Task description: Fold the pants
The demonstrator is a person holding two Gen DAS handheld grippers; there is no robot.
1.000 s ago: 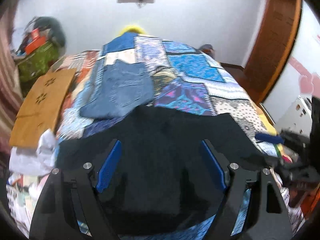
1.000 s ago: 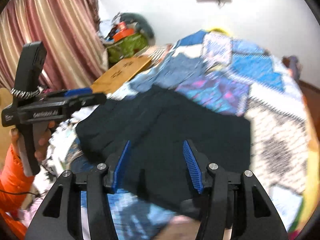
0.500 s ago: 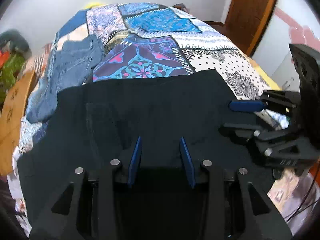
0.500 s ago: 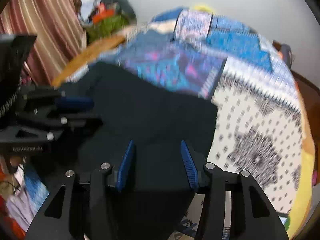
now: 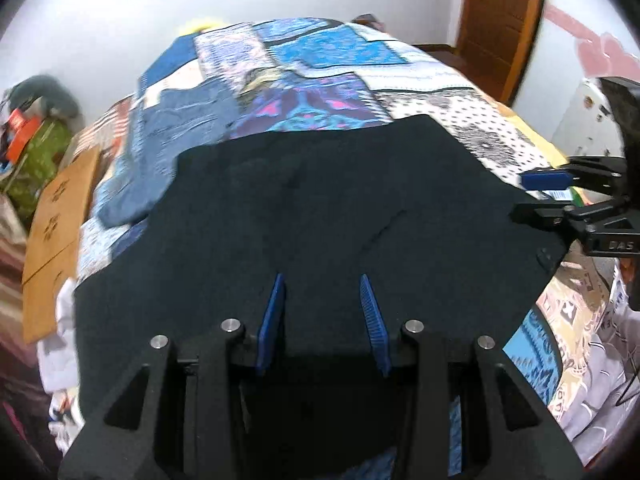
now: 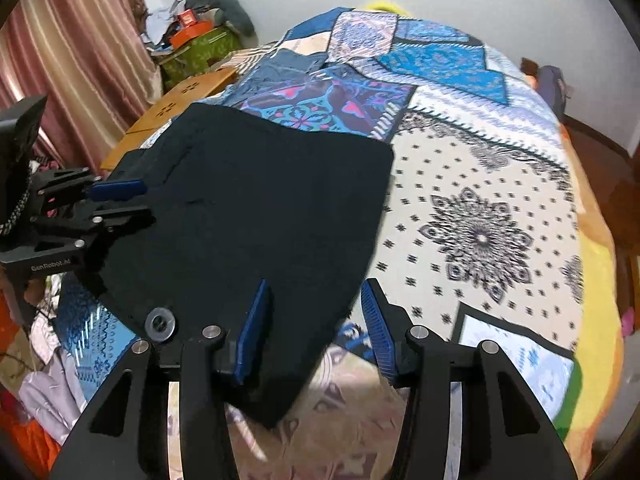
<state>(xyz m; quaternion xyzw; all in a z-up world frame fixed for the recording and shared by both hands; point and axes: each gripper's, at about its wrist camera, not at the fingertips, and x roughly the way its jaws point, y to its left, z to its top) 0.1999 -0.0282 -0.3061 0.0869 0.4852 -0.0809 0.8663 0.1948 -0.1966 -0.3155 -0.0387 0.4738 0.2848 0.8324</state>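
Observation:
Dark navy pants (image 5: 320, 208) lie spread flat on the patchwork bedspread (image 5: 332, 52), near edge hanging toward me. My left gripper (image 5: 323, 280) hovers over their near middle, jaws partly apart with nothing between them. My right gripper (image 6: 314, 288) is open over the pants' right near edge (image 6: 280, 216), close to a button (image 6: 160, 324). Each gripper shows in the other's view: the right one (image 5: 548, 192) at the pants' right side, the left one (image 6: 120, 200) at the left side.
Folded blue jeans (image 5: 168, 152) lie on the bed beyond the pants at left. A wooden board (image 5: 56, 216) and cluttered bags (image 6: 196, 44) stand left of the bed. A curtain (image 6: 72, 60) hangs at far left, a wooden door (image 5: 500, 20) at right.
Both grippers have come down close over the pants' near edge. The left jaws, wide a second ago, narrowed; the pants now lie flatter and more spread.

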